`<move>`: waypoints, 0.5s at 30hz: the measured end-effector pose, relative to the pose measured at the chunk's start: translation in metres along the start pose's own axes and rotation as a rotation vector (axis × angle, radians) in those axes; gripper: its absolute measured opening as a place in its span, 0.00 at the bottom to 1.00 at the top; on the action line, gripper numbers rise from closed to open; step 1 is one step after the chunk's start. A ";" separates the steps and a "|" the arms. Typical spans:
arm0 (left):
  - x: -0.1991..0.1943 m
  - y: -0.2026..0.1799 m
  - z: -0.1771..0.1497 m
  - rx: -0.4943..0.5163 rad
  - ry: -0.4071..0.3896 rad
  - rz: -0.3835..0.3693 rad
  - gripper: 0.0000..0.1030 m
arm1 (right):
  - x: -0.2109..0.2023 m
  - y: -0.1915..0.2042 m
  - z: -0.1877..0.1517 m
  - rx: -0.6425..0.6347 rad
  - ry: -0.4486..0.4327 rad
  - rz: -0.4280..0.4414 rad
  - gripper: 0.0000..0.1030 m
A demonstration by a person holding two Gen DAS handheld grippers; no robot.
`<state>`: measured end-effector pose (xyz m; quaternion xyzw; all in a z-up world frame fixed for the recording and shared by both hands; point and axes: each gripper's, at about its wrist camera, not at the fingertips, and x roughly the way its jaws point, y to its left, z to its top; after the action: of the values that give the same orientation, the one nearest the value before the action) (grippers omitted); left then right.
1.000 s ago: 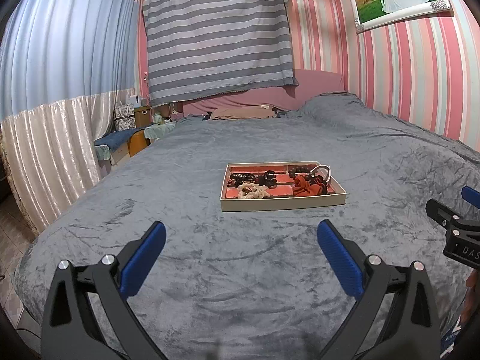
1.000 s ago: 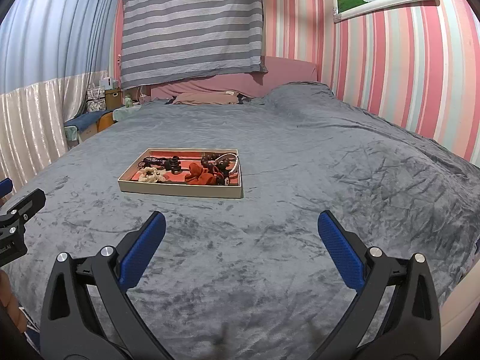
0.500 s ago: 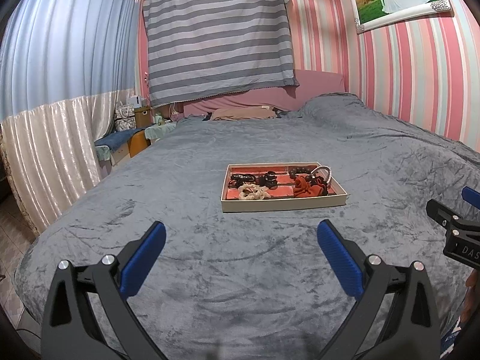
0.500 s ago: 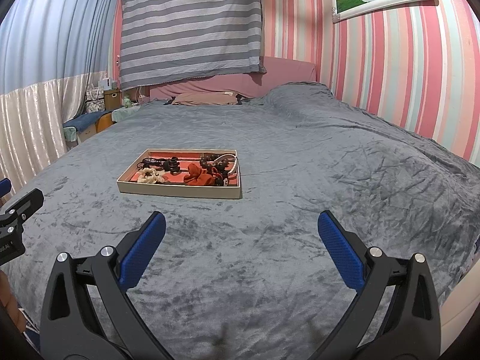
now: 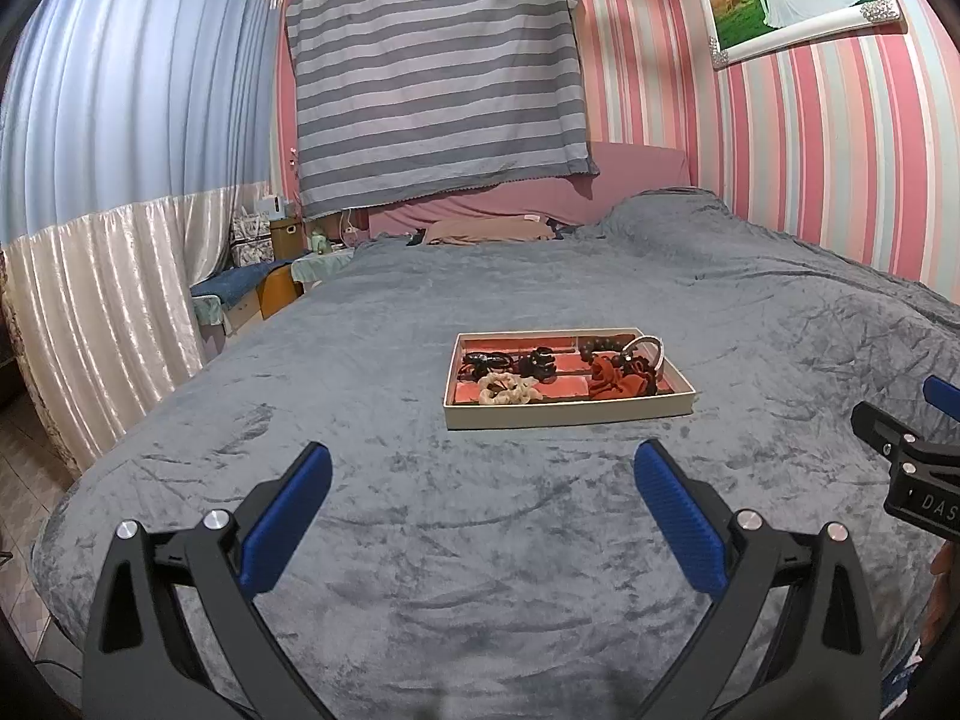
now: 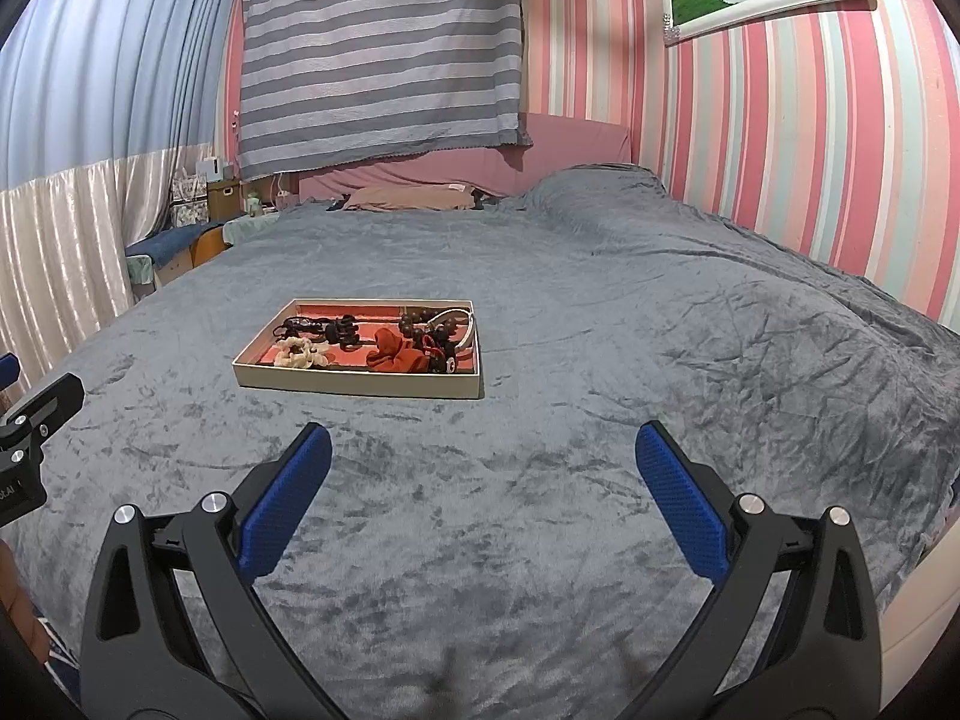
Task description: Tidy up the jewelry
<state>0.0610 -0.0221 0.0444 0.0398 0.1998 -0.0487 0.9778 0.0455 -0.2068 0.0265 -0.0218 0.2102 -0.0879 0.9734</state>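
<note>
A shallow beige tray [image 5: 570, 415] with a red lining sits on the grey bed; it also shows in the right wrist view [image 6: 360, 387]. In it lie a cream scrunchie [image 5: 507, 389], a red scrunchie [image 5: 618, 381], black hair ties [image 5: 480, 362], a dark bead bracelet [image 5: 600, 345] and a silver bangle [image 5: 651, 348]. My left gripper [image 5: 480, 498] is open and empty, well in front of the tray. My right gripper [image 6: 480, 480] is open and empty, in front of the tray and to its right.
The grey velvet bedspread [image 5: 420, 540] covers the whole bed. A pink headboard and pillow [image 5: 486, 229] lie at the far end. Curtains and a cluttered side table [image 5: 264, 276] stand at the left. Striped wall at the right.
Both grippers have drifted very slightly; the tray's place in view has barely shifted. Both stay open and empty.
</note>
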 end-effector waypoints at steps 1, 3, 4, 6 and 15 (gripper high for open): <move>0.000 0.000 0.000 0.001 -0.001 0.001 0.96 | 0.000 0.000 0.000 -0.001 0.001 0.000 0.96; -0.001 0.000 0.001 0.002 -0.002 0.003 0.96 | 0.000 0.000 0.000 -0.001 0.000 0.001 0.96; 0.000 0.001 0.001 0.001 -0.003 0.003 0.96 | 0.000 0.000 0.000 -0.002 0.000 0.000 0.96; -0.001 0.001 0.003 0.000 -0.004 0.004 0.96 | 0.000 0.000 0.000 -0.002 0.001 0.001 0.96; -0.001 0.000 0.003 0.000 -0.006 0.010 0.96 | 0.000 0.000 0.001 -0.002 -0.004 -0.002 0.96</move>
<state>0.0614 -0.0227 0.0480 0.0405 0.1966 -0.0441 0.9787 0.0460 -0.2069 0.0271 -0.0230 0.2082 -0.0885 0.9738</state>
